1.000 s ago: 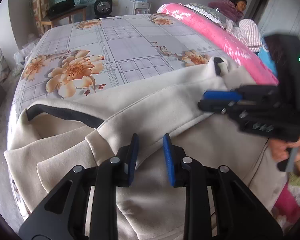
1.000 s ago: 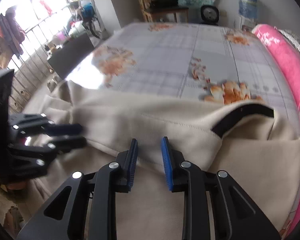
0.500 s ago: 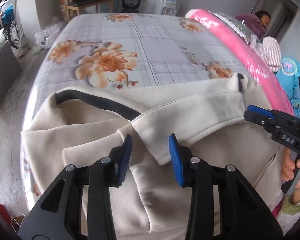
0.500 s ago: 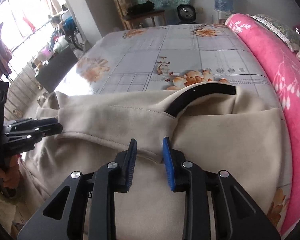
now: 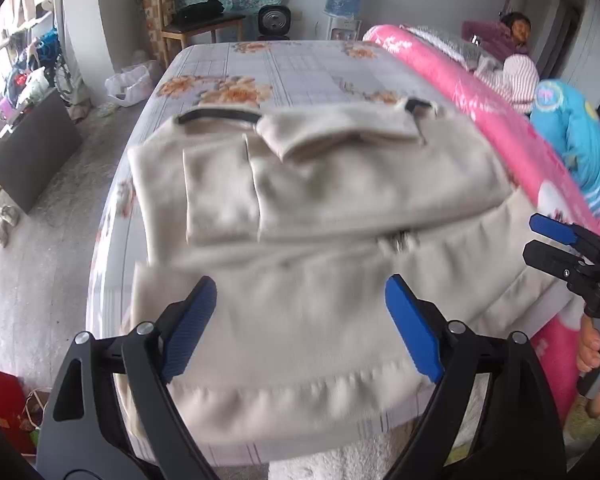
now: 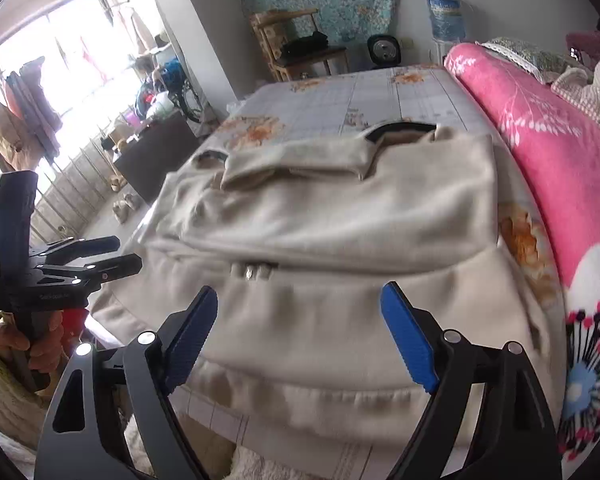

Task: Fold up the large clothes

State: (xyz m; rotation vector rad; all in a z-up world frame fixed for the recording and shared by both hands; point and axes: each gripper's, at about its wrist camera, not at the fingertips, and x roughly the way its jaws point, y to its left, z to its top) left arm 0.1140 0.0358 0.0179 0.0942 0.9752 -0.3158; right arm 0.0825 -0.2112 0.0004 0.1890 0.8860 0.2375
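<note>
Daylight enters through the window point(image 6: 40, 92) at left, which is overexposed to white glare in the right wrist view. Illumination elsewhere is soft and even, with faint shadows. Motion blur softens the beige garment point(image 5: 320, 208). Fisheye distortion bends straight lines toward black vignetted corners in both views.

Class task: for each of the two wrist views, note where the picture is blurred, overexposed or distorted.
Left wrist view: the cream garment is smeared by motion blur, worst at its near hem, while the left gripper stays sharp; fisheye curves the bed edges. Right wrist view: the window at left is blown out white; the garment is softly blurred and the right gripper is crisp.
</note>
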